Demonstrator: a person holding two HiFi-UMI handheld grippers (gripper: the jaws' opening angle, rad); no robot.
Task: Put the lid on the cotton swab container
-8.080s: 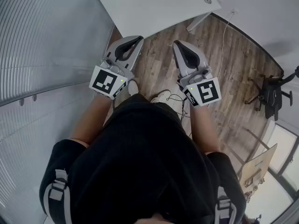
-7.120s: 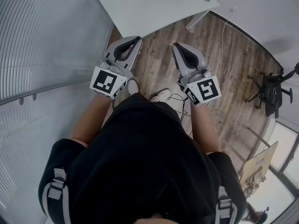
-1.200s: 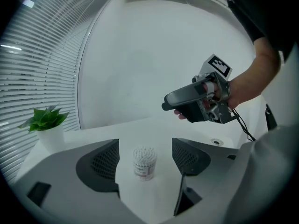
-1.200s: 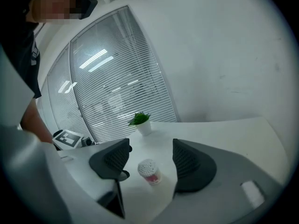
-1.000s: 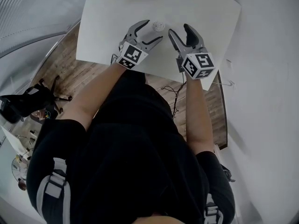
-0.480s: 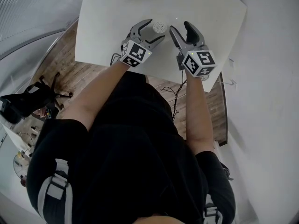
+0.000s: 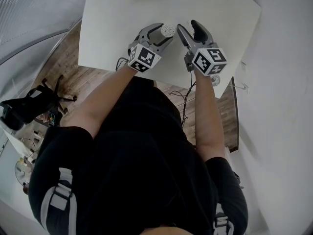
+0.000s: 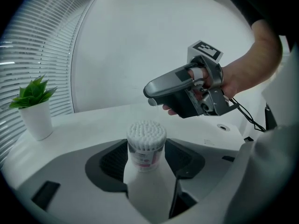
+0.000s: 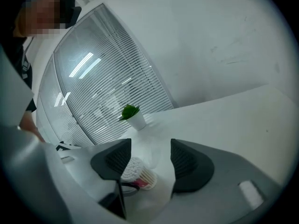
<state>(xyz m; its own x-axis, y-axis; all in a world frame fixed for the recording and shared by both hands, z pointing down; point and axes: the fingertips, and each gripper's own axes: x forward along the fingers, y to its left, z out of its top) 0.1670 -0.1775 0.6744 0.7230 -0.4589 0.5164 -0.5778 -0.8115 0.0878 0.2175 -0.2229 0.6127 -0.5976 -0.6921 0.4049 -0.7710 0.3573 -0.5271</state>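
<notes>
The cotton swab container (image 7: 167, 31) is a small clear tub, uncapped and packed with white swab heads, standing upright on the white table (image 7: 122, 13). In the left gripper view the container (image 8: 146, 136) sits between the two dark pads. My left gripper (image 8: 146, 146) has just been closing, and its pads now rest against the tub's sides. My right gripper (image 7: 190, 29) hovers just right of it, open and empty. In the right gripper view the container (image 9: 138, 171) shows low between that gripper's (image 9: 149, 146) spread jaws, farther off. I cannot make out a lid in any view.
A small potted plant (image 8: 35, 111) stands at the table's far left corner. A round cable grommet (image 8: 223, 127) is set in the tabletop to the right. A curved wall of blinds (image 9: 107, 78) rises behind the table. An office chair (image 7: 24, 106) stands on the wooden floor at the left.
Both grippers have sunk toward the tabletop. The left jaws have narrowed around the cotton swab container. The right gripper has drawn a little closer beside it.
</notes>
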